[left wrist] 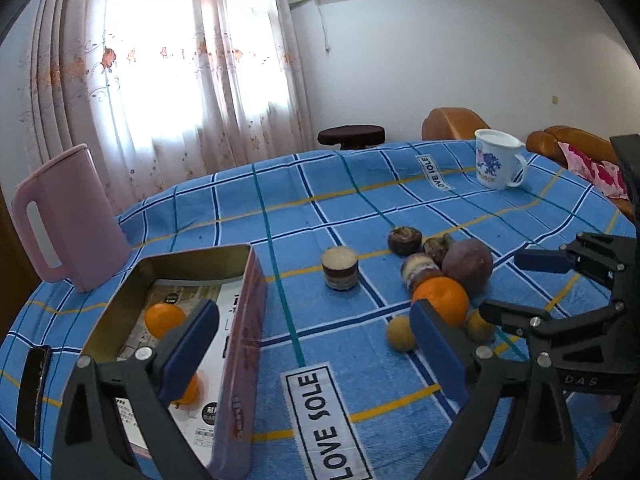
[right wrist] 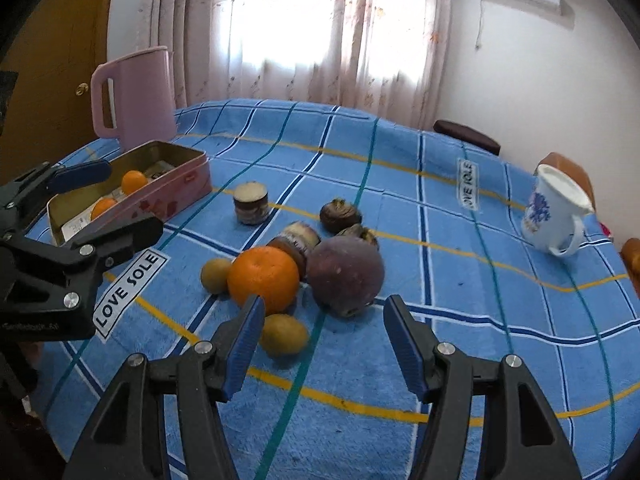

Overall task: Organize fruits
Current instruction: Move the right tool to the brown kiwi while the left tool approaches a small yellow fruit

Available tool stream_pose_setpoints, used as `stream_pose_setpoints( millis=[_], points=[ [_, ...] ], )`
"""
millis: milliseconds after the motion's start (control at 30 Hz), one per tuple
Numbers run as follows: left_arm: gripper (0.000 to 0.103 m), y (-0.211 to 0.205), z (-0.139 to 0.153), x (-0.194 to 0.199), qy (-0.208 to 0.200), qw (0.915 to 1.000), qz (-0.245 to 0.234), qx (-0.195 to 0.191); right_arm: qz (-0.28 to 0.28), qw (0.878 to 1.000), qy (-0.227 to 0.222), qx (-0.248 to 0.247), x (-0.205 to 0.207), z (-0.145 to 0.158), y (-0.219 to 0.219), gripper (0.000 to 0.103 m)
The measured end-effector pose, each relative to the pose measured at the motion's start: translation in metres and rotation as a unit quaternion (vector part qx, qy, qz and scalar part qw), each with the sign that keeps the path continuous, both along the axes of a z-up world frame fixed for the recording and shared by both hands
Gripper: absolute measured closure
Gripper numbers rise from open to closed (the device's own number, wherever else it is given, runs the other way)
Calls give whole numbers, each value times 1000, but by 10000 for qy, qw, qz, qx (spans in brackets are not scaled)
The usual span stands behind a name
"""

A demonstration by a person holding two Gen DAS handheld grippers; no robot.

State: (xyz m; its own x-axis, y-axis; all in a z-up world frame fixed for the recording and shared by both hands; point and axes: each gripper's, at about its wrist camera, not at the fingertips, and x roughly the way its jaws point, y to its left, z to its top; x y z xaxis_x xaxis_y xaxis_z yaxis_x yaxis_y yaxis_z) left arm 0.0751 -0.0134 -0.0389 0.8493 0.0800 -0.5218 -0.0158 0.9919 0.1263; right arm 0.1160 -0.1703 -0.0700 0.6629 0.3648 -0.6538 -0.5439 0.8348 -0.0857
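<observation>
A pink tin box (left wrist: pixel 240 340) stands at the table's left with two oranges (left wrist: pixel 164 319) inside; it also shows in the right wrist view (right wrist: pixel 168 196). A heap of fruit lies mid-table: an orange (right wrist: pixel 264 274), a large purple fruit (right wrist: pixel 344 274), two small yellow-brown fruits (right wrist: pixel 284 334), dark brown fruits (right wrist: pixel 340 214) and a cut piece (right wrist: pixel 251 203). My left gripper (left wrist: pixel 316 354) is open and empty, between the box and the heap. My right gripper (right wrist: pixel 324 344) is open and empty, just short of the purple fruit.
A pink jug (left wrist: pixel 68 216) stands behind the box. A white mug (left wrist: pixel 498 164) stands at the far right. A dark flat object (left wrist: pixel 34 392) lies at the left edge. The blue checked cloth (left wrist: pixel 360 200) covers the table. Chairs and a stool stand beyond.
</observation>
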Motion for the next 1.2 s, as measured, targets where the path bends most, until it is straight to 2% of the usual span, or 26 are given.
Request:
stream_pose_setpoints(
  millis=[267, 333, 400, 467, 500, 533, 800, 900, 1000, 1067, 1200],
  points=[
    [5, 6, -4, 1, 45, 10000, 40, -47, 242, 9978, 422, -445, 11, -16, 19, 40],
    [5, 7, -4, 1, 58, 10000, 32, -48, 327, 9969, 632, -320, 15, -18, 16, 51],
    [5, 7, -5, 2, 52, 10000, 23, -49, 321, 9967, 728, -180, 18, -18, 12, 53],
    [5, 6, -6, 3, 64, 10000, 12, -33, 343, 9967, 727, -142, 17, -17, 11, 57],
    [5, 5, -6, 3, 63, 10000, 6, -30, 397, 9965, 722, -135, 16, -17, 12, 67],
    [5, 4, -6, 2, 58, 10000, -16, -32, 419, 9965, 708, -148, 15, -17, 13, 71],
    [6, -5, -7, 5, 141, 9996, -226, 14, 196, 9993, 310, 49, 8, -5, 4, 72],
    [14, -18, -10, 9, 253, 9987, -392, 186, 48, 9996, 206, 212, 8, -1, -3, 72],
    [26, -27, -14, 17, 444, 9972, -522, 311, 6, 9994, 171, 289, 8, 2, -6, 72],
    [33, -30, -17, 22, 572, 9960, -603, 316, 11, 9995, 147, 277, 8, 2, -5, 72],
    [40, -34, -25, 34, 981, 9919, -784, 190, 33, 9996, 145, 260, 7, 2, -4, 71]
  ],
)
